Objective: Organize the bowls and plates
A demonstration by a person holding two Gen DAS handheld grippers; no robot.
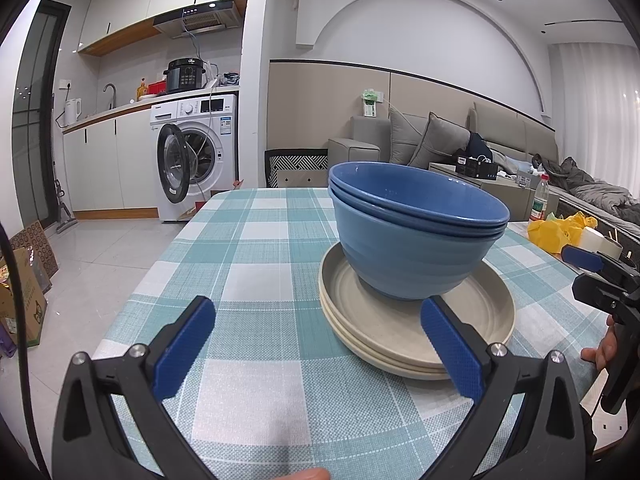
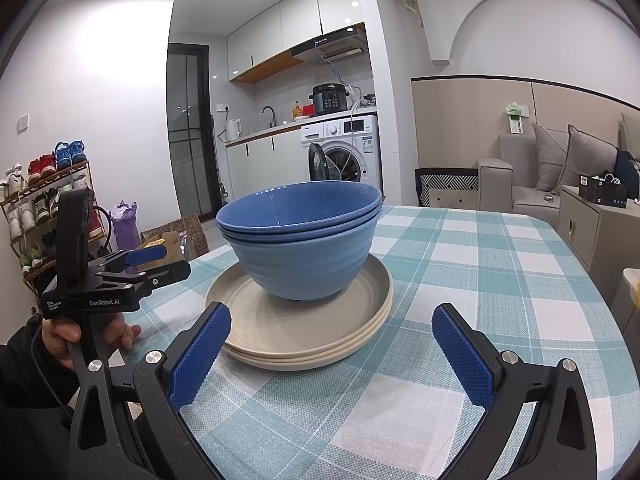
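Three nested blue bowls (image 1: 416, 232) (image 2: 304, 240) stand upright on a short stack of cream plates (image 1: 404, 332) (image 2: 296, 332) on the teal-checked table (image 1: 248, 264) (image 2: 472, 280). My left gripper (image 1: 318, 308) is open over the cloth, and its right finger (image 1: 452, 348) overlaps the plates' near rim. The right gripper (image 2: 332, 312) is open too, just short of the plates, with its left finger (image 2: 200, 356) in front of their rim. Each gripper shows in the other's view, held by a hand: the right gripper (image 1: 588, 272) and the left gripper (image 2: 168, 262).
A yellow bag (image 1: 560, 228), a bottle (image 1: 540, 200) and a tape roll (image 1: 600, 240) sit at the table's right side. Past the table are a chair back (image 1: 296, 164), a washing machine (image 1: 196, 152), a sofa (image 1: 440, 140) and a shoe rack (image 2: 44, 208).
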